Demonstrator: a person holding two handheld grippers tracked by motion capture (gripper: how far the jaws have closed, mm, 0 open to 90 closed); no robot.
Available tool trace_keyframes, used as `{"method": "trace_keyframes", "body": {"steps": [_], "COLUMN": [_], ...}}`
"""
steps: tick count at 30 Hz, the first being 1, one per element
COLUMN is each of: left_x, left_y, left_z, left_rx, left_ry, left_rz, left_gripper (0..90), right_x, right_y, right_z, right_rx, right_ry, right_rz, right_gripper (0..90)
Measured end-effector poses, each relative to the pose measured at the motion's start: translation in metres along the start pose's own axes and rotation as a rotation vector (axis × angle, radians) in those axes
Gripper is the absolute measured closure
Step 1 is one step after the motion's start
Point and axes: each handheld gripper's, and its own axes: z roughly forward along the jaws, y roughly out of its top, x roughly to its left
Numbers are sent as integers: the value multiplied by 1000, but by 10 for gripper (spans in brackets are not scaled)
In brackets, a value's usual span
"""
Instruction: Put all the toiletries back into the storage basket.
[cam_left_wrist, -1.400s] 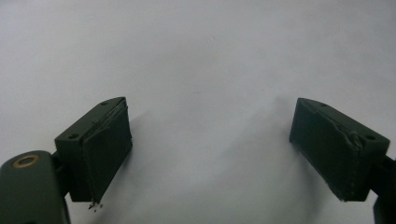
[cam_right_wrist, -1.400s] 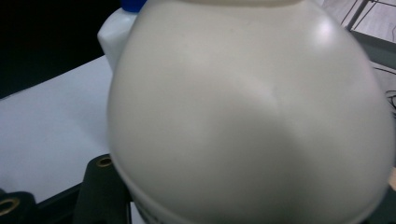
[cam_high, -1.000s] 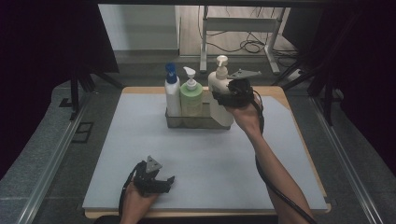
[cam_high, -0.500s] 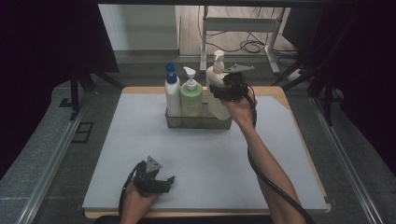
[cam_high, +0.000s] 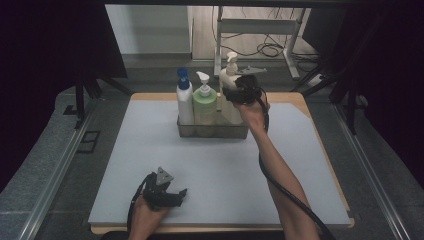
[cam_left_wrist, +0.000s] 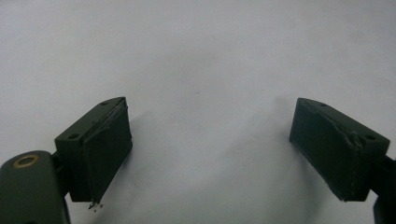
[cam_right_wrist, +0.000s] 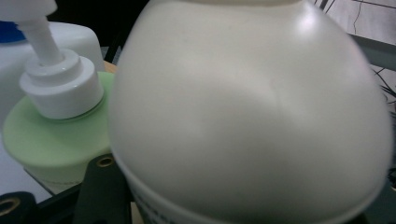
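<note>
A: Where is the right gripper?

B: Up at the far side of the table, against the cream bottle. That bottle stands at the right end of the clear tray, just beside the green bottle. A white bottle with a blue cap stands at the tray's left end.

A: Has it got hold of the cream bottle?

B: In the right gripper view the cream bottle bulges up very close, and a dark jaw rises at its lower left, touching or nearly touching its side. The other jaw is out of sight at the lower right. So the jaws stand partly apart with the bottle between them, but I cannot tell whether the pads press on it.

A: Is the bottle lifted?

B: From the high view it sits among the others in the tray; the gripper and hand cover its lower half, so I cannot see its base.

A: And the left gripper?

B: Low at the near edge of the table, well apart from the tray. Its own view shows both black jaws spread wide over bare grey table, with nothing between them
</note>
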Motion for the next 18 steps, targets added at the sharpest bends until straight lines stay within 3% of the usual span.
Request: {"method": "trace_keyframes", "body": {"steps": [9,18], "left_x": [0,0], "left_y": [0,0], "left_z": [0,0], "left_rx": [-1,-2], "left_ry": [0,0], "left_rz": [0,0], "left_gripper": [121,122], "right_x": [-2,-1], "right_y": [-9,-20], "right_z": [14,17], "right_rx": [10,26], "right_ry": [-9,-1], "right_rz": [5,15], "right_gripper": [398,397]}}
